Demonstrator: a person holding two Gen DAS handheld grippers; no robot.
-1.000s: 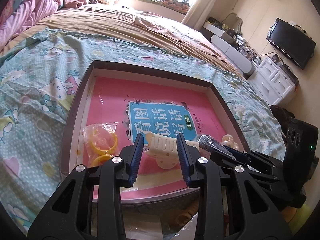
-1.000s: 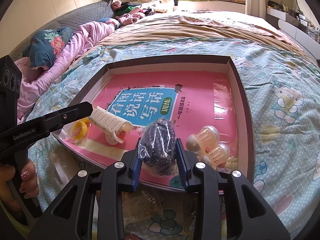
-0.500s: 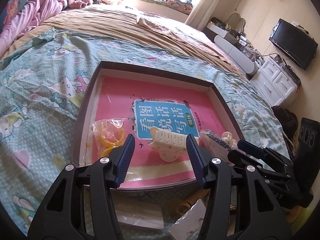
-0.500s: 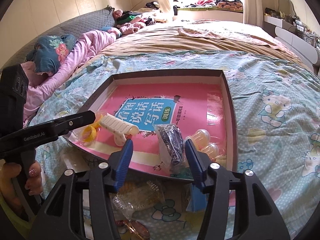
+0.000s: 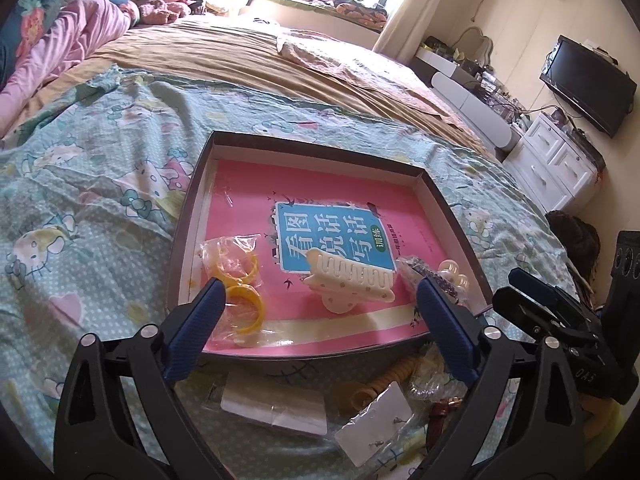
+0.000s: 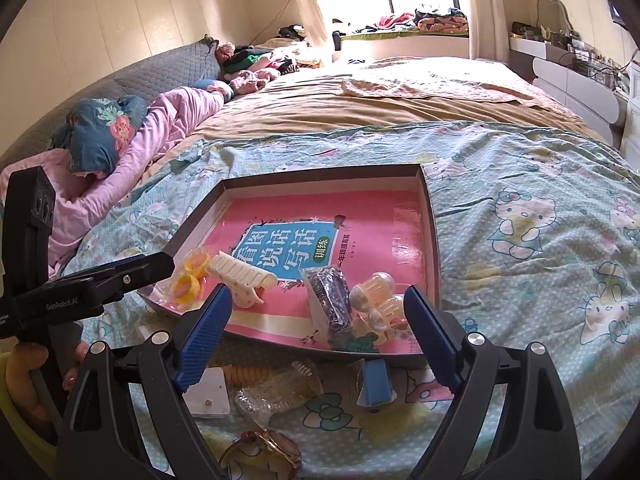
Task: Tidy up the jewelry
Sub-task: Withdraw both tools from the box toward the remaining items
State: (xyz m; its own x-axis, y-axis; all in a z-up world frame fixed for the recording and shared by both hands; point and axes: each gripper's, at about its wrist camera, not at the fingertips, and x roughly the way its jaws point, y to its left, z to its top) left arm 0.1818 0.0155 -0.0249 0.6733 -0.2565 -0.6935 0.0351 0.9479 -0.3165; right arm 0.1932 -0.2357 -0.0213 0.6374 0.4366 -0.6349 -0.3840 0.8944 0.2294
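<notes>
- The bed point(image 6: 520, 184) carries everything: a Hello Kitty sheet over its near half, with the box tray point(image 5: 192, 216) sitting on it close to the near edge.
- The tray is a shallow dark-rimmed box with a pink book point(image 5: 320, 208) lying flat as its floor. All the sorted stuff sits along the tray's near edge; the far half is bare book cover.
- In the tray: a bag of yellow bangles point(image 5: 236, 280) at the near-left corner, the cream claw clip point(image 5: 348, 284) around the middle of the near edge, a dark beaded piece in a clear bag point(image 6: 330, 300) next, then a few small round pearly clips point(image 6: 378, 300) toward the near-right corner.
- Left gripper point(image 5: 316, 328): jaws opening, about as wide as they go, nothing between the pads. The claw clip lies on the book beyond them, untouched.
- Right gripper point(image 6: 316, 332): same deal, jaws opening wide and holding nothing, with the bagged dark piece lying in the tray past the tips.
- Still loose on the sheet in front of the tray's near edge: a blue clip point(image 6: 374, 380), a beige coil hair tie point(image 6: 248, 372), a clear crinkly bag point(image 6: 280, 388), a white earring card point(image 6: 206, 392) and a watch point(image 6: 272, 444).
- My take: both drops look finished, so next is probably the loose pile. I'd lift clear of the tray rim before swinging back so nothing gets dragged out, take one item per gripper, and pinch bags by the item, not the slippery plastic.
</notes>
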